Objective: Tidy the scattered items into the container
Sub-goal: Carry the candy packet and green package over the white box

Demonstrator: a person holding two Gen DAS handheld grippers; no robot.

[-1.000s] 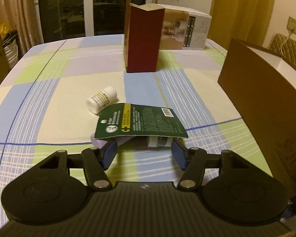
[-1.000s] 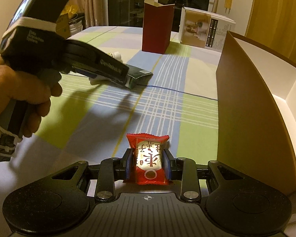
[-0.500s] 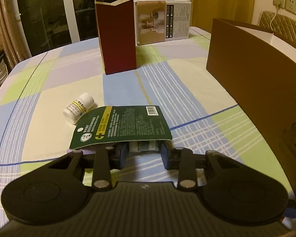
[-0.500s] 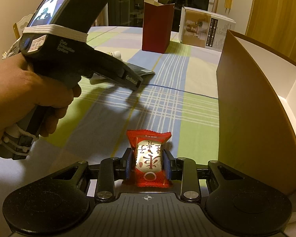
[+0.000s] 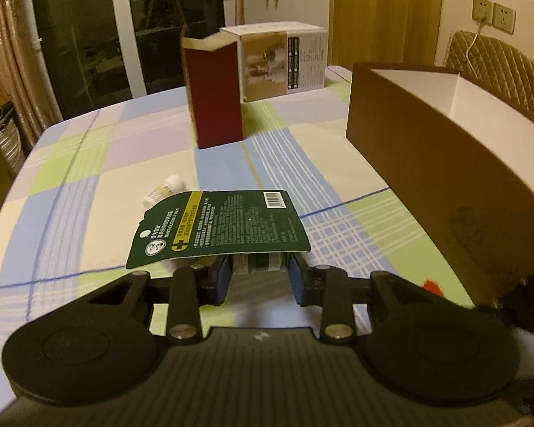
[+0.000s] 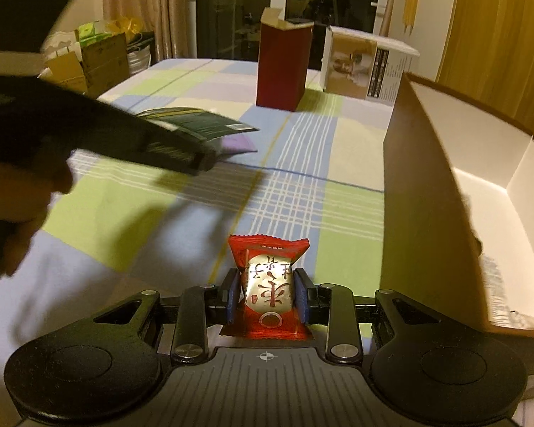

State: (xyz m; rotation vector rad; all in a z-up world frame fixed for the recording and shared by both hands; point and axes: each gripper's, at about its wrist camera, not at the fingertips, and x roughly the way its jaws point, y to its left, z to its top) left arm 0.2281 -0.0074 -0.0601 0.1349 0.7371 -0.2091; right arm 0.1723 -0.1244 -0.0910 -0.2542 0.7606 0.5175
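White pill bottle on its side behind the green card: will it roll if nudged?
Probably. The bottle is round and lies on its side on the cloth, so a sideways nudge would likely roll it. It looks small, probably light. The soft cloth may slow it.

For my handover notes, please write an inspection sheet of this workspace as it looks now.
Surface: table with checked cloth.
Job's things: green carded pack and red snack packet, both gripped; white bottle lying on the cloth; open brown box, what shows of its inside is bare.
Clutter: dark red carton, white printed box.
Grippers: left gripper shut on the pack; right gripper shut on the packet.
Cables: one at the wall socket.
Surroundings: curtains, dark glass door, quilted chair.
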